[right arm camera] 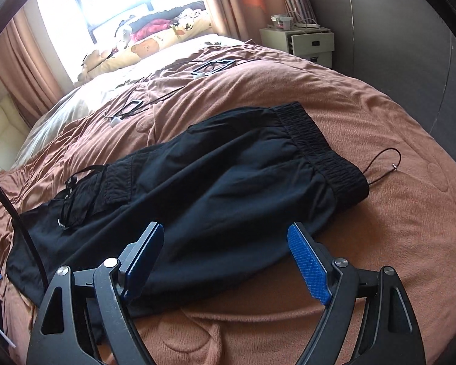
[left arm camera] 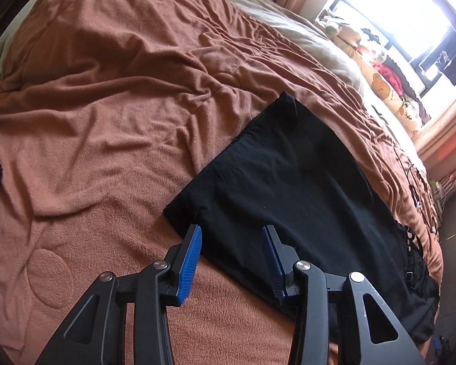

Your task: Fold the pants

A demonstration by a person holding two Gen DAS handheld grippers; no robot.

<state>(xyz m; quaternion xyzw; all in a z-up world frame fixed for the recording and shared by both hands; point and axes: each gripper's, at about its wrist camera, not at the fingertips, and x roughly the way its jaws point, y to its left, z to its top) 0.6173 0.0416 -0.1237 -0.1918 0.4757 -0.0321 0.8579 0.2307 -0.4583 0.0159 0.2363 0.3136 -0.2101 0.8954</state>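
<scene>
Black cargo pants (left arm camera: 288, 176) lie flat on a brown fleece blanket (left arm camera: 106, 121). In the left wrist view one end of them points toward me, and my left gripper (left arm camera: 231, 231) hovers over its near left corner, jaws apart, blue pads (left arm camera: 190, 261) clear of the cloth. In the right wrist view the pants (right arm camera: 228, 182) stretch from left to right, the elastic waistband (right arm camera: 319, 143) at the right with a drawstring loop (right arm camera: 383, 164) trailing out. A strapped side pocket (right arm camera: 106, 182) sits at the left. My right gripper (right arm camera: 225, 229) stands wide open above the pants' near edge, holding nothing.
Black cables with white plugs (right arm camera: 127, 109) lie on the blanket (right arm camera: 380, 243) beyond the pants. Printed pillows (right arm camera: 146, 48) and clothes pile up under the bright window (right arm camera: 121, 0). A white nightstand (right arm camera: 307, 42) stands at the far right corner. The bed edge drops off at right (left arm camera: 440, 243).
</scene>
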